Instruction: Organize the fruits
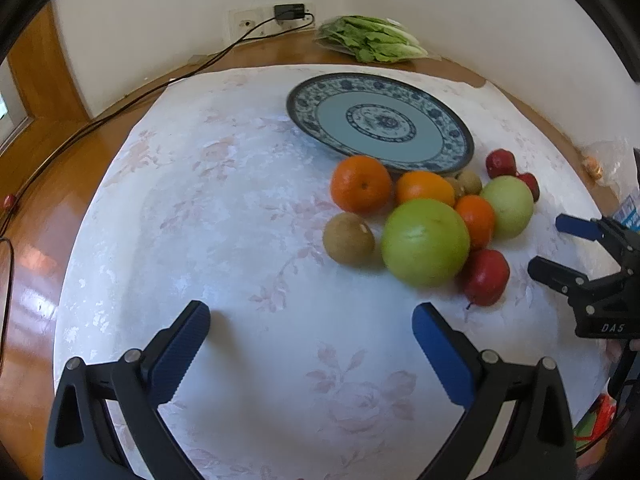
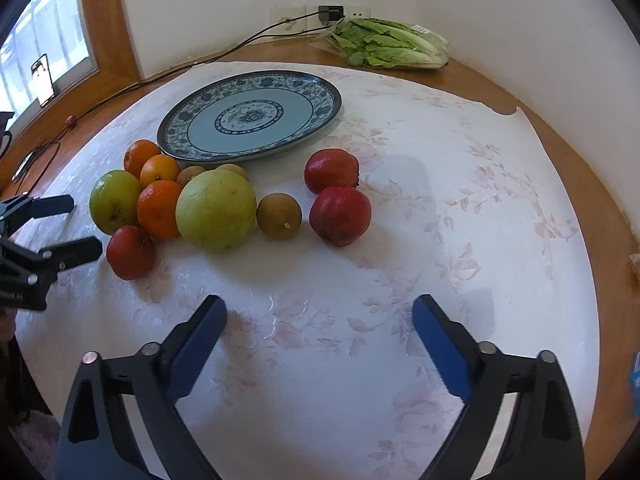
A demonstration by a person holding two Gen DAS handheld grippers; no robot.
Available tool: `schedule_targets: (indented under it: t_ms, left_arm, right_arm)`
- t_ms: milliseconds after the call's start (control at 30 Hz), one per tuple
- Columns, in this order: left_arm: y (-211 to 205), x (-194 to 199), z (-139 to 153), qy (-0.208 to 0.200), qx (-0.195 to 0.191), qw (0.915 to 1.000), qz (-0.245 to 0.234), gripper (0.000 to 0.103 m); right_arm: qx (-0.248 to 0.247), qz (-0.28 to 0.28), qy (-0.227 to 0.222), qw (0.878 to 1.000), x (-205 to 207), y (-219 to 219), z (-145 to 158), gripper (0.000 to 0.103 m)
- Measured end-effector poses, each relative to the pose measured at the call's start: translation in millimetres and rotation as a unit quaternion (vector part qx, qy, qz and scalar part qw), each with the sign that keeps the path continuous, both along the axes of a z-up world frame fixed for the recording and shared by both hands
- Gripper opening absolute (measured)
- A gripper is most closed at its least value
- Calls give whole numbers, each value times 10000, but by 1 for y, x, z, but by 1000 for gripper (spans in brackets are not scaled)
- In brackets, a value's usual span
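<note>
Blue-padded claws, both wide open and empty, hang over the counter short of the fruit.
Right claw (image 2: 320, 344) should straddle the nearest red fruit (image 2: 340, 216) before the plate (image 2: 168, 136), squeezing gently; left claw (image 1: 312, 344) waits.

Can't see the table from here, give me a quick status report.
Left gripper and right gripper open, empty. Fruits piled on the cloth beside the empty blue plate. Nothing blocking.

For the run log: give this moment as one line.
left gripper: open, empty | right gripper: open, empty | plate: empty | fruits: on cloth
</note>
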State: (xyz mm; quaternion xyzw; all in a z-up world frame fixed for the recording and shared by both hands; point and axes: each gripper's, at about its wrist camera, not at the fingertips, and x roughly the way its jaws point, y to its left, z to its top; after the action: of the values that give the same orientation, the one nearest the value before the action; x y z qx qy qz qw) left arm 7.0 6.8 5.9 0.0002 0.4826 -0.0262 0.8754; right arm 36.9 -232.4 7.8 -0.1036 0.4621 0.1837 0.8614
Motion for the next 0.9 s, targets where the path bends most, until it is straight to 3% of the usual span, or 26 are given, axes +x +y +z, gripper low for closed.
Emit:
schedule_targets:
  t_ms: [233,333,567,900]
  left_arm:
    - [11,5,11,-184,-138,9995,197,97]
    - [11,7,13,-257,31,9994,228,92]
    - [8,15,15,-350,132,9992,160,77]
    - [2,23,16,-511,119,9986,82,70]
  right_arm:
    - [8,44,82,10000,7,-6,4,77]
    - [121,7,112,9999,13,-8,7,72]
    - [205,65,93,9997,21,-8,11,67]
    - [185,193,109,9996,32,-4,10,59]
